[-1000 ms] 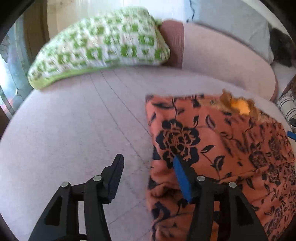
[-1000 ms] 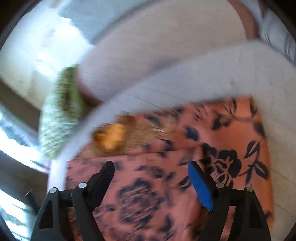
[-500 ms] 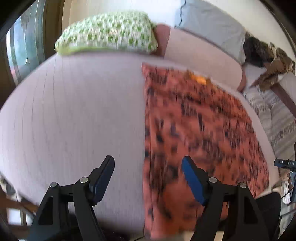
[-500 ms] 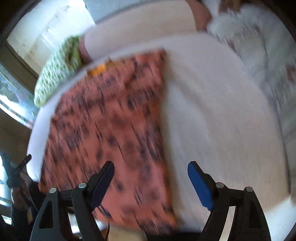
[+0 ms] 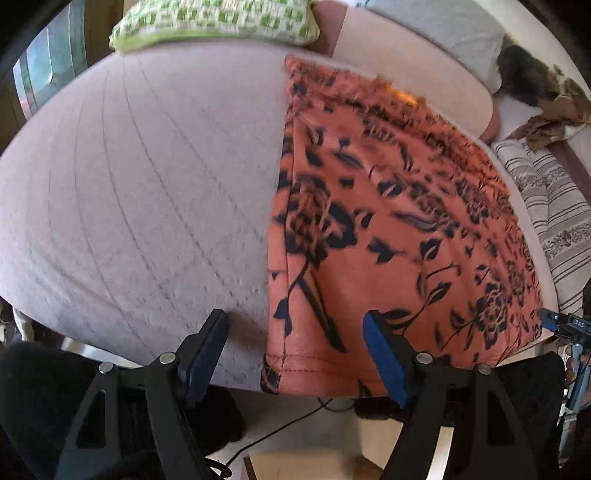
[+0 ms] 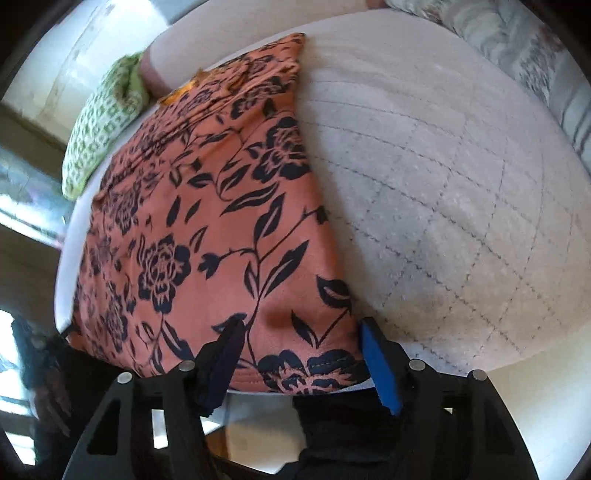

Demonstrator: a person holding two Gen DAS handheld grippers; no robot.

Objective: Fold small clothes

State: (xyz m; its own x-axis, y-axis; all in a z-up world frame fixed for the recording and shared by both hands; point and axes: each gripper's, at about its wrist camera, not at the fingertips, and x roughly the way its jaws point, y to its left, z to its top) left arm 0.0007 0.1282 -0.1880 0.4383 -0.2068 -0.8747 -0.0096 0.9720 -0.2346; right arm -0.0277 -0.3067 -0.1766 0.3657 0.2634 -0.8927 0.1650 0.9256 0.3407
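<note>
My left claw [image 5: 295, 347] spread wide and empty, orange floral garment [image 5: 388, 229] hem just ahead between its fingers, my right claw [image 6: 301, 349] likewise gaping, straddling the hem's other corner, quilted cushion [image 6: 443, 184] beyond

- Your garment [image 5: 399, 236] lies flat on the bed [image 5: 147, 192], its near hem hanging over the front edge.
- From your left gripper [image 5: 295, 350], the garment fills the right half of the bed; the left half lies beside it.
- A cushion [image 5: 214, 22] sits at the far left, behind the garment's far corner.
- A striped pillow [image 5: 546, 206] lies to the garment's right.
- Your right gripper [image 6: 299, 354] straddles the garment's near right corner.
</note>
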